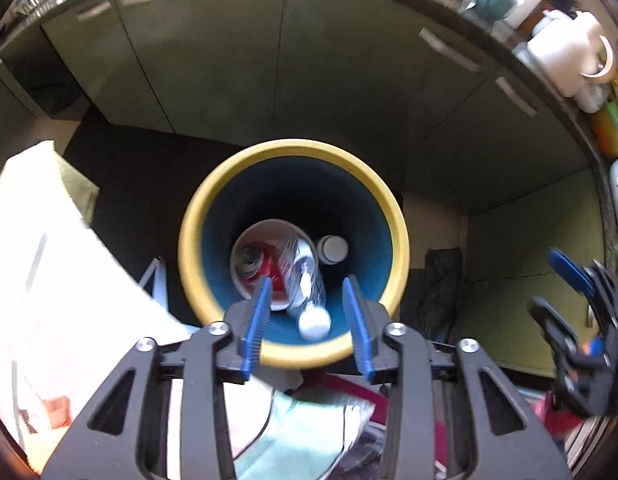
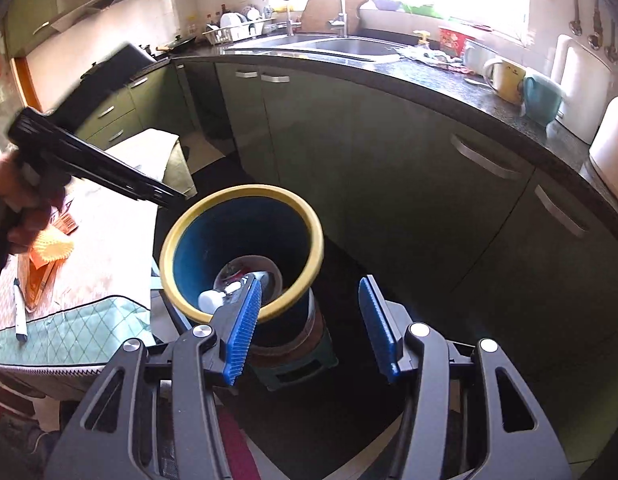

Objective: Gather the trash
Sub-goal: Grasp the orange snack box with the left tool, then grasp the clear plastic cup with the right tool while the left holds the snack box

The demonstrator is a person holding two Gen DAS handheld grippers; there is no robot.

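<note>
A blue bin with a yellow rim stands on the floor; it also shows in the right wrist view. Inside lie a clear plastic bottle with a white cap, a white cup holding a red can and a small white-lidded jar. My left gripper is open and empty, straight above the bin's near rim. My right gripper is open and empty, above and right of the bin. The right gripper shows blurred in the left wrist view. The left gripper's body shows in the right wrist view.
A table with a light cloth stands left of the bin, with orange wrappers and a pen on it. Green cabinets under a dark counter with a sink, mugs and a white kettle.
</note>
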